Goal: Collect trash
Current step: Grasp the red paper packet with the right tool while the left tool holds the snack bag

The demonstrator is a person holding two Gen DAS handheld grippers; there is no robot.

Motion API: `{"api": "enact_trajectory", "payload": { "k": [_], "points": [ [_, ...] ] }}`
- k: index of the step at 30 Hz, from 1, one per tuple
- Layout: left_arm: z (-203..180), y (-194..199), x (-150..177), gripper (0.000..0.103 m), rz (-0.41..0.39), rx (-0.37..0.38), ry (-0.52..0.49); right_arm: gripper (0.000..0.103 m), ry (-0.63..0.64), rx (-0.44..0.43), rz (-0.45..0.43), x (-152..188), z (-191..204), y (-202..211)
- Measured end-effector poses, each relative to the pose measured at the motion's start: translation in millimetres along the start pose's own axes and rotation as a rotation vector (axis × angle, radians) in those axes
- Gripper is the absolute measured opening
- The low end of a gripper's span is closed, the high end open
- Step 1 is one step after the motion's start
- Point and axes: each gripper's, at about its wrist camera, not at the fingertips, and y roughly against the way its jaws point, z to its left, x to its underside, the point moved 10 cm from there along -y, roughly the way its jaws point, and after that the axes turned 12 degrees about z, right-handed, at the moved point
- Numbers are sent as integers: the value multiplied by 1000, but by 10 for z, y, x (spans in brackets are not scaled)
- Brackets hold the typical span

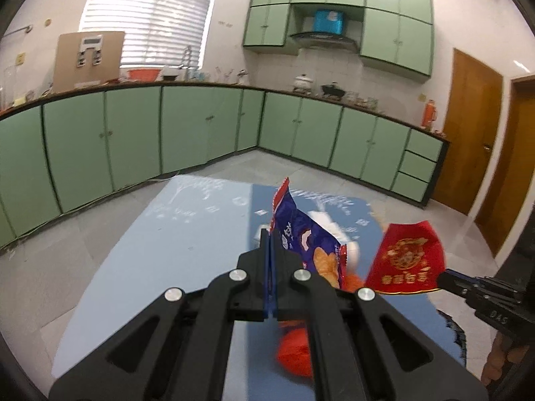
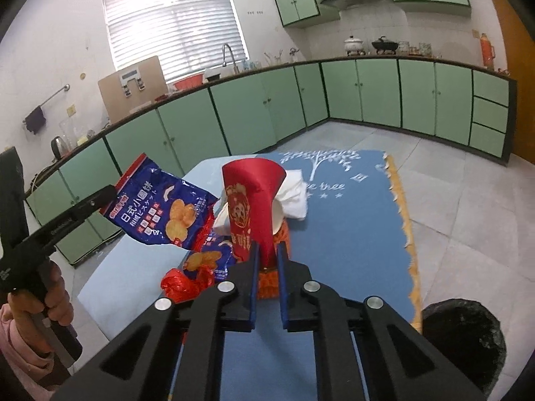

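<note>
Both my grippers pinch wrappers clear above the blue table (image 2: 351,234) — left gripper (image 1: 270,244) the blue biscuit bag (image 1: 301,234), right gripper (image 2: 267,254) the red packet (image 2: 254,193) — each by an edge, so either could slip out.

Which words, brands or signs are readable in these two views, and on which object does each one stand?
"日式小圆饼": blue snack bag, held by the left gripper.
"tree", after a partly hidden word: blue mat, under a white tree design.
Gold characters on the red packet, held by the right gripper: too blurred to read.
Cardboard box print: too small.
</note>
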Motion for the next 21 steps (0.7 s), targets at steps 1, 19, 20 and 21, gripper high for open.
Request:
{"api": "enact_trajectory", "payload": {
  "k": [1,19,20,21],
  "points": [
    [-58,0,-5,0,-2,9,-8,10,1,4,2,9,-21,7],
    [-745,-86,137,0,39,141,-90,10,-91,118,-8,231,-596,326],
    [-852,-86,137,0,39,161,-103,10,-102,132,-14,244,-663,388],
    [-974,-88,136,0,38,183,-117,10,-120,154,-24,275,-774,483]
  ]
}}
